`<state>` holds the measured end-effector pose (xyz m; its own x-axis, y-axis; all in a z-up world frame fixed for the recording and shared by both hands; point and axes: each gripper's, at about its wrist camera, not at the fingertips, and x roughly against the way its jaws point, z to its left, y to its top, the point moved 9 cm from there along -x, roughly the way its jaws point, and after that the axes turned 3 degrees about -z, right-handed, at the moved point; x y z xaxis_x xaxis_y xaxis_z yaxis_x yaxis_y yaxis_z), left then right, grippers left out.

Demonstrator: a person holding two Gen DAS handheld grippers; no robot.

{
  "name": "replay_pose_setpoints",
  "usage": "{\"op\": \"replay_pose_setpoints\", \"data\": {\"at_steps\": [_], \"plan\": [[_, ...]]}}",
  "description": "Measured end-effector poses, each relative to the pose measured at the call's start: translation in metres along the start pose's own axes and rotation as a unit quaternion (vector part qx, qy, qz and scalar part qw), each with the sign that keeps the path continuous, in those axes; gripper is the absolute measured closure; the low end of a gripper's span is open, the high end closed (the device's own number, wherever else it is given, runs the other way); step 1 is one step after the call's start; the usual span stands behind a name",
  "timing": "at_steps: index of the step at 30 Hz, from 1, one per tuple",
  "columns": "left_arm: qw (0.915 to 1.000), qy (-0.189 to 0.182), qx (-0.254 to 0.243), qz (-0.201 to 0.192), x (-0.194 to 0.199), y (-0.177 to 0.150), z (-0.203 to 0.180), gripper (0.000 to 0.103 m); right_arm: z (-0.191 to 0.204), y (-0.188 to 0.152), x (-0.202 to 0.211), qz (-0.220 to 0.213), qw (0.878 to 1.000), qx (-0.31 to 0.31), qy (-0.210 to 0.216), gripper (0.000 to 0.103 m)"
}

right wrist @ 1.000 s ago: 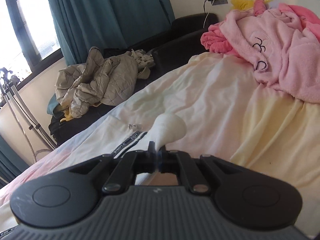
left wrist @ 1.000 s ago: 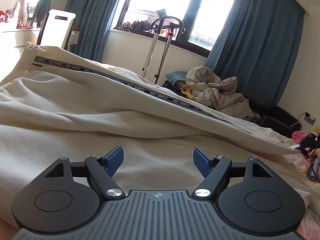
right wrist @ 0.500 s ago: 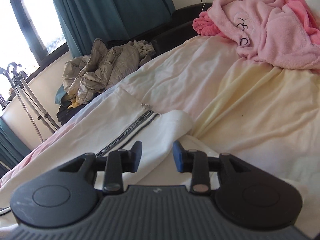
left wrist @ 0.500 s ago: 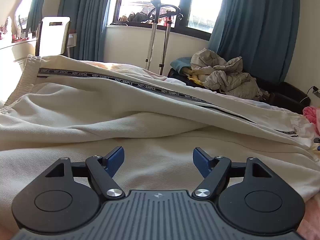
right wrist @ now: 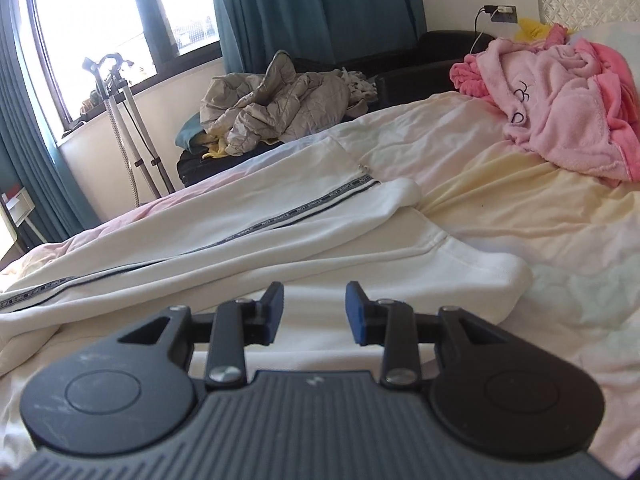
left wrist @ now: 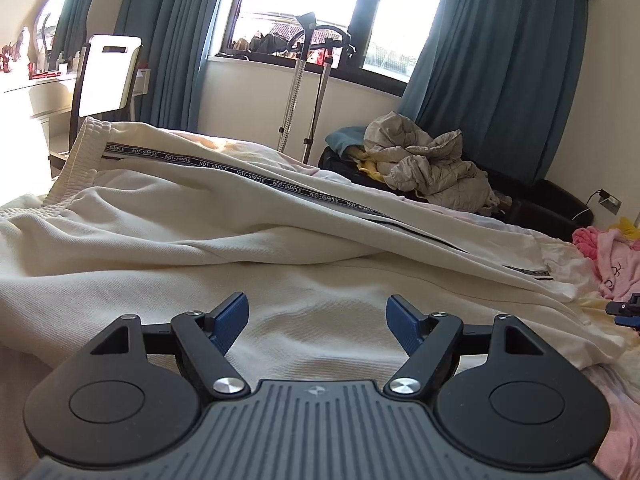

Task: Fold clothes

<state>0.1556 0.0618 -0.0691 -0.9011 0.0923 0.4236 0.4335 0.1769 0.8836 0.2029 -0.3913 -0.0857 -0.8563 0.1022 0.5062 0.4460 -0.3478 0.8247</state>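
Observation:
Cream-white track pants (left wrist: pixel 224 216) with a black lettered side stripe lie stretched across the bed, one leg laid over the other. Their waistband (left wrist: pixel 82 148) is at the far left in the left wrist view and the leg cuffs (right wrist: pixel 492 272) are at the right in the right wrist view. My left gripper (left wrist: pixel 316 316) is open and empty, low over the pants near the seat. My right gripper (right wrist: pixel 314 304) is open and empty just above the lower leg. The right gripper's tip also shows in the left wrist view (left wrist: pixel 626 310).
A pink fleece robe (right wrist: pixel 560 104) lies on the bed by the headboard. A grey quilted jacket (right wrist: pixel 272 100) is heaped on a black bench beyond the bed. A garment steamer stand (left wrist: pixel 308 88) and a white chair (left wrist: pixel 108 76) stand by the window.
My right gripper has opened and let go of the pant leg cuff, which now lies flat on the bed. The left gripper stayed open and lifted slightly.

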Motion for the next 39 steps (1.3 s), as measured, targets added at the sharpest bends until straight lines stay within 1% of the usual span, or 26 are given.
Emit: {"op": "replay_pose_setpoints", "data": {"at_steps": [4,6,8,10,13,16,19,22,24,26,28,31,35,39], "plan": [[0.9996,0.015,0.015,0.016,0.014,-0.006,0.013,0.024,0.010,-0.017,0.015,0.021,1.000,0.013,0.018,0.067],[0.9993,0.026,0.018,0.021,0.022,-0.006,0.021,0.024,0.013,-0.015,0.022,0.016,0.999,0.013,0.024,0.067],[0.9989,0.041,0.011,0.020,0.030,-0.004,0.030,0.024,0.014,-0.010,0.029,0.005,1.000,0.014,0.028,0.062],[0.9985,0.053,0.002,0.016,0.037,0.002,0.038,0.024,0.013,-0.007,0.033,-0.001,0.999,0.016,0.029,0.060],[0.9970,0.077,-0.005,0.009,0.045,0.019,0.052,0.023,0.009,-0.009,0.033,0.007,0.999,0.012,0.034,0.060],[0.9950,0.097,-0.023,0.002,0.049,0.034,0.065,0.022,0.006,-0.010,0.030,0.012,0.999,0.018,0.029,0.059],[0.9921,0.120,-0.035,0.006,0.054,0.042,0.083,0.020,0.004,-0.010,0.027,0.014,0.999,0.016,0.031,0.058],[0.9878,0.152,-0.036,0.000,0.053,0.039,0.105,0.019,0.002,-0.009,0.025,0.015,0.999,-0.001,0.037,0.053],[0.9883,0.152,0.009,0.008,0.053,0.033,0.121,0.019,0.001,-0.008,0.024,0.015,0.999,-0.012,0.039,0.051],[0.9868,0.152,0.054,0.016,0.053,0.028,0.135,0.019,0.000,-0.008,0.022,0.016,0.999,-0.021,0.040,0.051],[0.9821,0.166,0.088,0.011,0.059,0.029,0.148,0.019,-0.001,-0.010,0.020,0.020,0.999,-0.026,0.038,0.051],[0.9767,0.170,0.130,0.010,0.066,0.029,0.162,0.017,-0.002,-0.013,0.016,0.025,0.998,-0.034,0.036,0.050],[0.9700,0.173,0.170,0.014,0.072,0.027,0.176,0.017,-0.004,-0.017,0.011,0.032,0.998,-0.044,0.034,0.048],[0.9653,0.177,0.191,0.023,0.072,0.023,0.183,0.016,-0.004,-0.022,0.005,0.040,0.997,-0.054,0.030,0.048]]}}
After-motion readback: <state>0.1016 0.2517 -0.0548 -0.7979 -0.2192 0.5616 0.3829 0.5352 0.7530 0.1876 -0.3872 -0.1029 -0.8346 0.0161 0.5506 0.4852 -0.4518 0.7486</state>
